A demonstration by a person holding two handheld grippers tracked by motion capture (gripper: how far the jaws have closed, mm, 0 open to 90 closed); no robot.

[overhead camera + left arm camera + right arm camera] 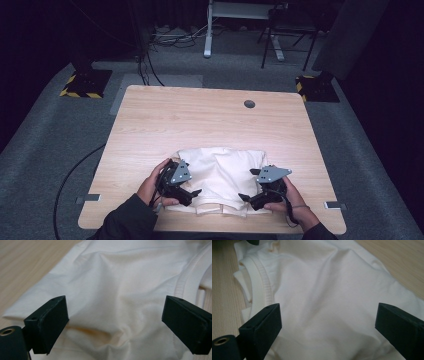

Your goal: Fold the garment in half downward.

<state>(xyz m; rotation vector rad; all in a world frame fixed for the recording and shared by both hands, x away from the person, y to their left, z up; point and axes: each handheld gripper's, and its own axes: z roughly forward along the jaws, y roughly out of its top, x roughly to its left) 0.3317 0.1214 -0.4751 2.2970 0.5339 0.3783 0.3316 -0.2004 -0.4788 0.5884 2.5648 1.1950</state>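
A cream-white T-shirt (222, 175) lies folded into a rough rectangle on the near half of the light wood-grain desk (210, 120), close to the front edge and roughly centred between the person's hands. The cloth is plain and soft-looking, with shallow creases running across the top layer and a deeper pucker near the near edge. A ribbed neckband (186, 277) curves along one side of the fold; in the right claw view the same neckband (263, 275) runs down the left part of the cloth, with stitching visible along it and a faint yellowish tinge near its upper end. Layered edges of fabric stick out at the front of the fold, towards the person.

No print, logo, label or writing can be read on the shirt in any view.

The left claw (195, 192) sits over the shirt's left near corner, and its own camera shows its two black jaws standing wide apart with cloth between and beneath them, gripping nothing. The right claw (245, 197) sits over the right near corner, its jaws likewise spread wide over the fabric. Both point inward towards each other.

A small dark round grommet (249, 104) is set in the desk's far side, well apart from the shirt.
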